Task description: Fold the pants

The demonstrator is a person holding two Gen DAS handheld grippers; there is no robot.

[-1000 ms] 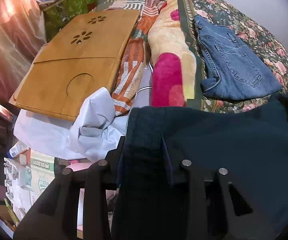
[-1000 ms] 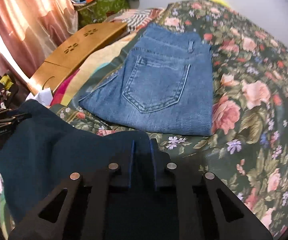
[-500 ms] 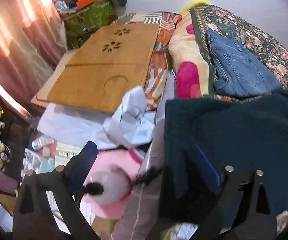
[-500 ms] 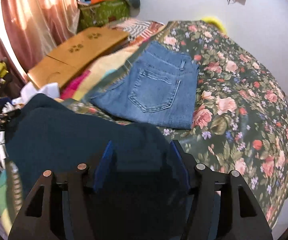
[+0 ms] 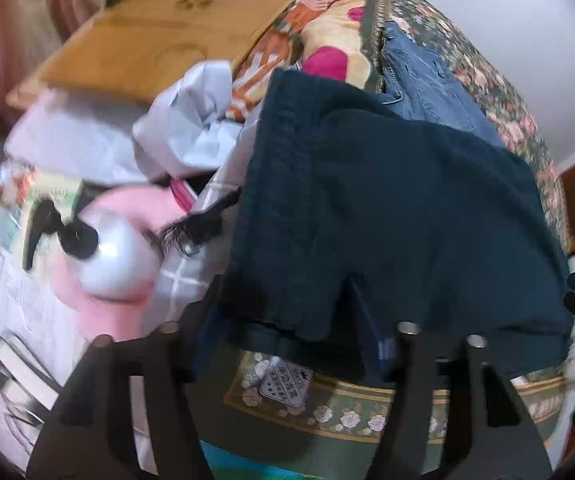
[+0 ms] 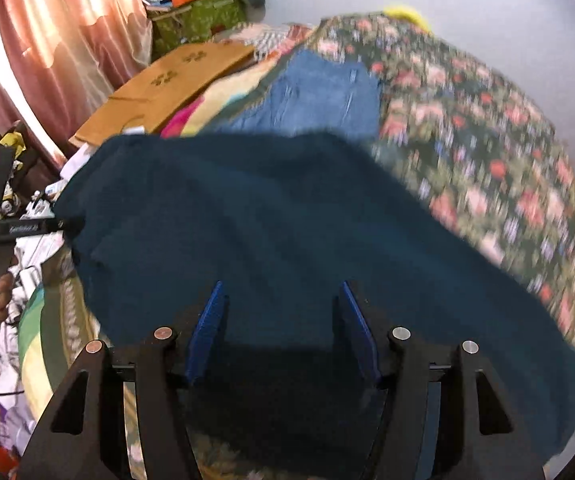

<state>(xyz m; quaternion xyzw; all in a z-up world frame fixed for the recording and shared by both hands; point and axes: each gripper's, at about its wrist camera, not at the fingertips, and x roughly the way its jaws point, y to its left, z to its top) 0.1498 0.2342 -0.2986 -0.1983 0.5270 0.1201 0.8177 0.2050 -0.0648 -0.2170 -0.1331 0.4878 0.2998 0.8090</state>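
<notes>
Dark teal pants (image 6: pixel 287 220) lie spread flat over the floral bedspread (image 6: pixel 487 120).

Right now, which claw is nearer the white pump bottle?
Left. The left claw is just beside the bottle; the right claw is across the dark pants, farther away.

the dark teal pants (image 6: pixel 287 220) cover the near edge of the floral bedspread (image 6: pixel 487 140), filling the space ahead of the right gripper (image 6: pixel 281 320), whose blue pads stand wide apart over the cloth; beyond them folded blue jeans (image 6: pixel 319 96) take the middle of the bed; bare bedspread lies to the right of both; off the bed's left side, a wooden board (image 5: pixel 147 36), crumpled white cloth (image 5: pixel 187 120) and a pump bottle (image 5: pixel 107 252) crowd the way.
</notes>
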